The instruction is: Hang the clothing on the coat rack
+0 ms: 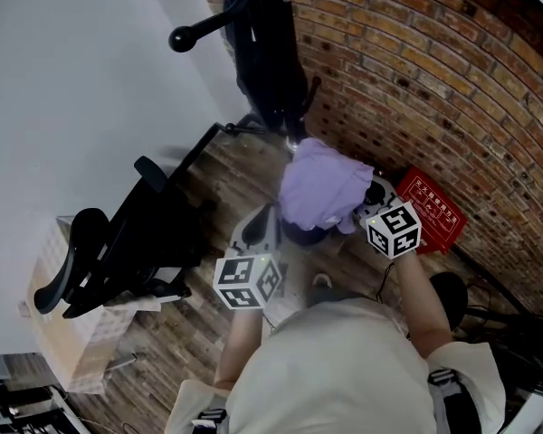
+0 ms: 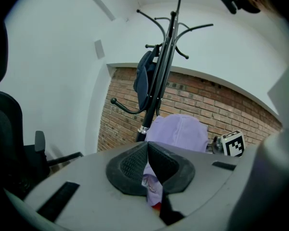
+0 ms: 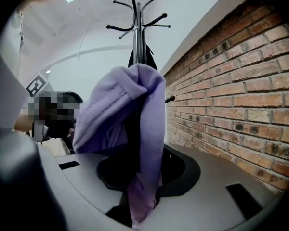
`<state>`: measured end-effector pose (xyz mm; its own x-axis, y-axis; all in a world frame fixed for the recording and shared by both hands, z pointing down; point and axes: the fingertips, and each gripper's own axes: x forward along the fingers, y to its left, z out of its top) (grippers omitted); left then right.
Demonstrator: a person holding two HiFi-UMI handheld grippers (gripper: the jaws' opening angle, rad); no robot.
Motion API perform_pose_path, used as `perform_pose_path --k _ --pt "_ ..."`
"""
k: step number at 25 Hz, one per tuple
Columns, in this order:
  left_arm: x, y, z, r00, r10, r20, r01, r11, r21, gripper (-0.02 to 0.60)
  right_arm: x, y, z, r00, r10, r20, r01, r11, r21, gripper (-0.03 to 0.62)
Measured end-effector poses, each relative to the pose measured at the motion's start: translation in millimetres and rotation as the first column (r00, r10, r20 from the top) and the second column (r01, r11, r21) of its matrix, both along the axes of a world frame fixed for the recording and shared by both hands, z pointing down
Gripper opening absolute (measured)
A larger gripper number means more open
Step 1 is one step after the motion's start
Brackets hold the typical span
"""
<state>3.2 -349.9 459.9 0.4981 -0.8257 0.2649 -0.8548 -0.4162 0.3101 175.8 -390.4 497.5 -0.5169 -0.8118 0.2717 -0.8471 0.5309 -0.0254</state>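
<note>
left gripper [image 2: 148,170] is clamped on a fold of the soft lilac fleece garment [image 2: 180,131]; the rest bunches up just ahead of its jaws. right gripper [image 3: 144,177] stands open w/ the cloth draped loose thru the gap, pads not pressing. tall black metal coat rack [image 2: 164,66] rises beyond both grippers w/ a dark blue item [image 2: 144,78] on it. lilac one isn't on any hook. prob. abt midway: garment is up & near the rack; lifting it onto a free hook is left.

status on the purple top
Left gripper shut on purple top. Right gripper open, cloth between jaws. Top not yet hung on coat rack; dark item hangs there.
</note>
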Motion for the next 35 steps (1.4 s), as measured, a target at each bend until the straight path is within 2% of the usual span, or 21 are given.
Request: perform_pose_path --k 5,10,22,29,35 --pt "-6 21 -3 1.000 0.011 0.003 -0.011 1.000 0.001 0.005 8 18 4 0.998 0.062 -0.001 -0.062 0.998 -0.012 0.106" --pt "-16 43 -1 1.000 0.018 0.010 -0.018 1.000 -0.006 0.005 14 41 5 0.994 0.108 -0.019 -0.108 0.994 -0.018 0.109" --pt "-31 112 10 0.999 0.046 0.012 -0.046 0.999 -0.009 0.005 -16 123 -9 0.988 0.150 -0.022 -0.150 0.988 0.030 0.106" --pt "-38 163 11 0.998 0.055 0.011 -0.055 0.998 -0.005 0.005 -44 186 -40 0.985 0.173 0.001 -0.173 0.981 0.087 0.026" --pt "-45 206 11 0.999 0.050 0.002 -0.050 0.999 -0.004 0.005 -57 232 -65 0.984 0.176 0.038 -0.179 0.977 0.119 0.011"
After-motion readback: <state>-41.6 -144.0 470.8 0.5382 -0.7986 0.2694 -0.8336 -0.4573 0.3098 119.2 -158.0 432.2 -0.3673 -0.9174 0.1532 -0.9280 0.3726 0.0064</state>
